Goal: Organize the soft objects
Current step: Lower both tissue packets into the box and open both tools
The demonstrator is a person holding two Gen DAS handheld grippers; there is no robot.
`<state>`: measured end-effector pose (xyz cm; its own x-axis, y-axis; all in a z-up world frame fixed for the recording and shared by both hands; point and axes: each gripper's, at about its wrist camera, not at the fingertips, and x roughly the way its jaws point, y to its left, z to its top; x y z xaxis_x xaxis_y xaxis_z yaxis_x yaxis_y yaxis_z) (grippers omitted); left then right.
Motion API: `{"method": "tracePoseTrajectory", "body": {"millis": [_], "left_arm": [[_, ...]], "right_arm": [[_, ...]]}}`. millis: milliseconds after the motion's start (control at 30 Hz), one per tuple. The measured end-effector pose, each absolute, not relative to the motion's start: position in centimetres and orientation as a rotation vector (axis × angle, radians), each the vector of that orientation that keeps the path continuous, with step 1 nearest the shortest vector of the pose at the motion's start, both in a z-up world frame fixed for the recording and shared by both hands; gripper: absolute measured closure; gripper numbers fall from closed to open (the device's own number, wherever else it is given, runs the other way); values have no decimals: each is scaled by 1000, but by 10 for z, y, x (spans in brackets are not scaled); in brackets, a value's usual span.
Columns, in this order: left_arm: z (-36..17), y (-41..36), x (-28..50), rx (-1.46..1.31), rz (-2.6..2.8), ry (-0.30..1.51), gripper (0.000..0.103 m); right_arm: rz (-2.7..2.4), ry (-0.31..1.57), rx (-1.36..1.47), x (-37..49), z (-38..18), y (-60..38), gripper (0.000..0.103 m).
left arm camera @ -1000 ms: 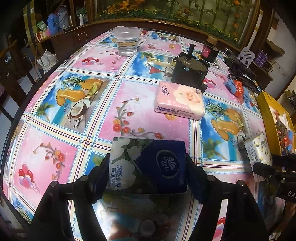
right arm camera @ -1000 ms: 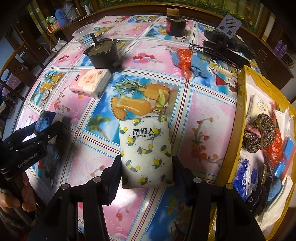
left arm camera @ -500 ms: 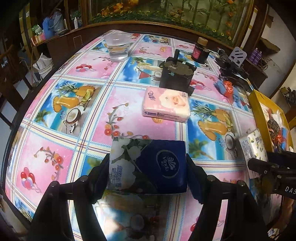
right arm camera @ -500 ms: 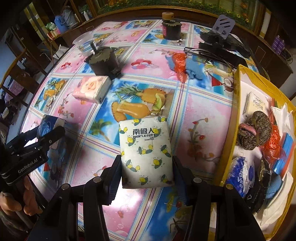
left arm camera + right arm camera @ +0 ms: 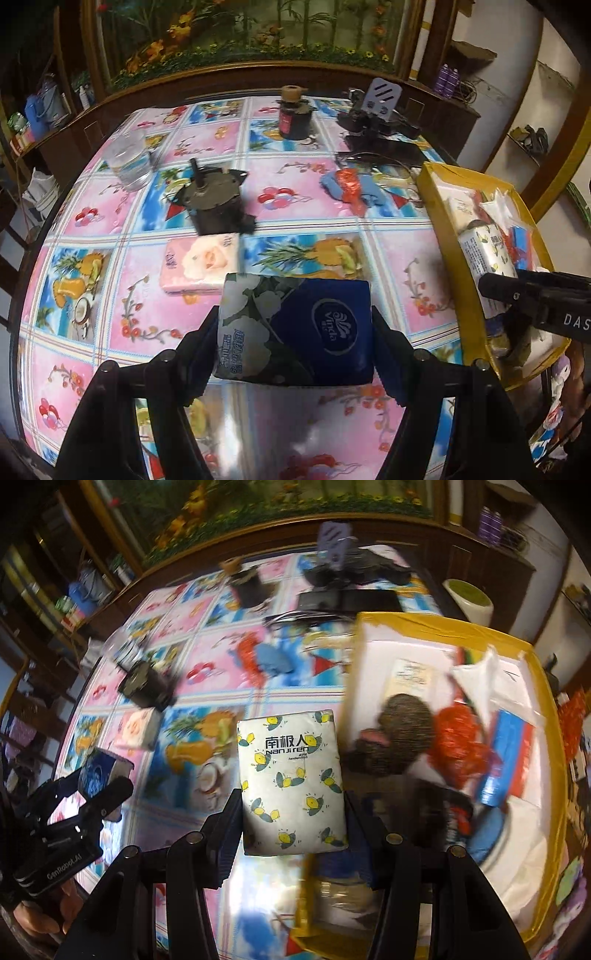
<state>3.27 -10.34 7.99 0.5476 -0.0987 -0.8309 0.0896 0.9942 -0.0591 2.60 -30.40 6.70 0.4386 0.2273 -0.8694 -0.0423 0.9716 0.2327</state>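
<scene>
My left gripper (image 5: 295,334) is shut on a dark blue tissue pack (image 5: 295,328) with a white flower print, held above the table. In the right wrist view that same blue pack (image 5: 99,771) shows at the far left. My right gripper (image 5: 291,812) is shut on a white tissue pack (image 5: 291,779) printed with yellow lemons, held over the near left edge of the yellow box (image 5: 546,716). The white pack (image 5: 484,254) also shows in the left wrist view, over the yellow box (image 5: 432,192). A pink tissue pack (image 5: 199,262) lies flat on the patterned tablecloth (image 5: 306,192).
The yellow box holds a knitted brown item (image 5: 402,734), red plastic (image 5: 461,738) and other soft packs. On the table stand a dark motor-like block (image 5: 214,206), a clear tub (image 5: 129,162), a dark jar (image 5: 293,118), black devices (image 5: 376,122) and a blue and red cloth (image 5: 351,188).
Both grippers have lifted and swung right with their packs. The white pack has come from over the table to over the box's edge; the pink pack now lies just behind the blue one.
</scene>
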Motion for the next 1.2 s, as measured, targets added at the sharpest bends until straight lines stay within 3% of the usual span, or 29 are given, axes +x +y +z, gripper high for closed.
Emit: {"method": "tracePoseTrajectory", "body": {"millis": [667,1200], "left_arm": [[84,-289,60,143,-448,998,30],[62,-327,75,161,-456,1039,29]], "right_arm": [[-93,1071,333,10,71,-460,47],[-140,1104,329,68,53,-481,46]]}}
